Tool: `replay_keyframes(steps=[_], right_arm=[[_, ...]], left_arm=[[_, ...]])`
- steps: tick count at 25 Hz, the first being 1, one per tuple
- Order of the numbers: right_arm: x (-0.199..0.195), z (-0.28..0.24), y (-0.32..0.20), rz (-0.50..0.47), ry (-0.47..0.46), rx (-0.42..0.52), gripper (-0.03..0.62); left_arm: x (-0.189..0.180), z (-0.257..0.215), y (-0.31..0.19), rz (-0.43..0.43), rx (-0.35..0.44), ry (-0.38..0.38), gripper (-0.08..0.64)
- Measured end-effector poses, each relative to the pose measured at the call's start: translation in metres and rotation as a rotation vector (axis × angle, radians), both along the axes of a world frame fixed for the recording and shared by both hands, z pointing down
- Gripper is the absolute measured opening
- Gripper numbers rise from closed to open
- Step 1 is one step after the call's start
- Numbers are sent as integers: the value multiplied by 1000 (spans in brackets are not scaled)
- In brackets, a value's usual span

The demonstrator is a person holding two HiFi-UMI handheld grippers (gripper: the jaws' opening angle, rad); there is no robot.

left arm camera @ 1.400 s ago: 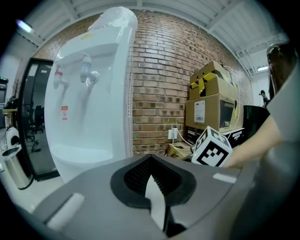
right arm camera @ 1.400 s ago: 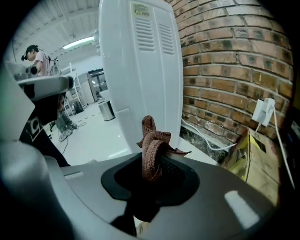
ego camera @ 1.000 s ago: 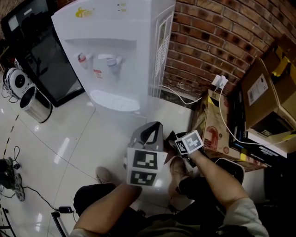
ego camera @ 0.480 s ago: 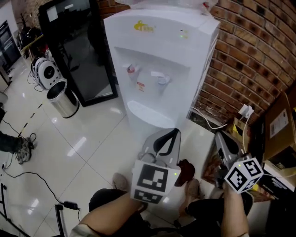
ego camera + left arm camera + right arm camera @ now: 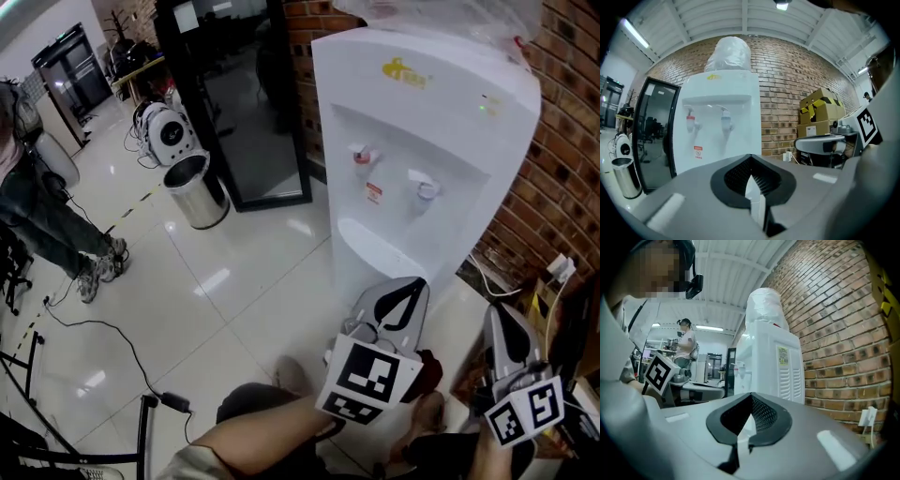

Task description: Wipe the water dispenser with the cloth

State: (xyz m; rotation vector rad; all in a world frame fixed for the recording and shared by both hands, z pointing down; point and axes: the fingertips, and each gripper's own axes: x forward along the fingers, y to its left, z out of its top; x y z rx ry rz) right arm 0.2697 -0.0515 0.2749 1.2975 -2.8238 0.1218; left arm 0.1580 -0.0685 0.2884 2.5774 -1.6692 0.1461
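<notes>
White water dispenser [image 5: 422,141] upright against a brick wall [image 5: 562,169], front turned to the open floor [image 5: 234,281]. Red tap [image 5: 361,157] and blue tap [image 5: 424,187] side by side in its recess, above a shallow tray [image 5: 380,248]. On top, a bottle wrapped in clear plastic [image 5: 729,54].

Left gripper [image 5: 411,283] low before the dispenser's front, near it but apart, aimed at the taps, jaws together with nothing seen between them. Right gripper [image 5: 495,314] further right, facing the dispenser's vented side, jaws likewise closed and empty.

Dark red lump [image 5: 428,367] just below the left gripper, between the two tools; cloth or not, impossible to tell.

Further out: a black glass door [image 5: 248,103] left of the dispenser, a steel bin [image 5: 197,192] beside it, cardboard boxes [image 5: 820,110] along the wall to the right, a standing person [image 5: 37,206] at the far left.
</notes>
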Motion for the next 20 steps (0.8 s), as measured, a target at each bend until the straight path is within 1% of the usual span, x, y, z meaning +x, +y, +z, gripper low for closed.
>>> replay_keyframes(steps=[4, 15, 20], right_arm=[[6, -4, -2, 9, -12, -2, 11], [22, 3, -1, 34, 12, -13, 11], [28, 8, 0, 42, 21, -23, 11]], left_arm=[[-1, 3, 2, -1, -15, 14, 0], [10, -4, 7, 11, 15, 22, 0], [13, -3, 9, 12, 18, 10, 0]])
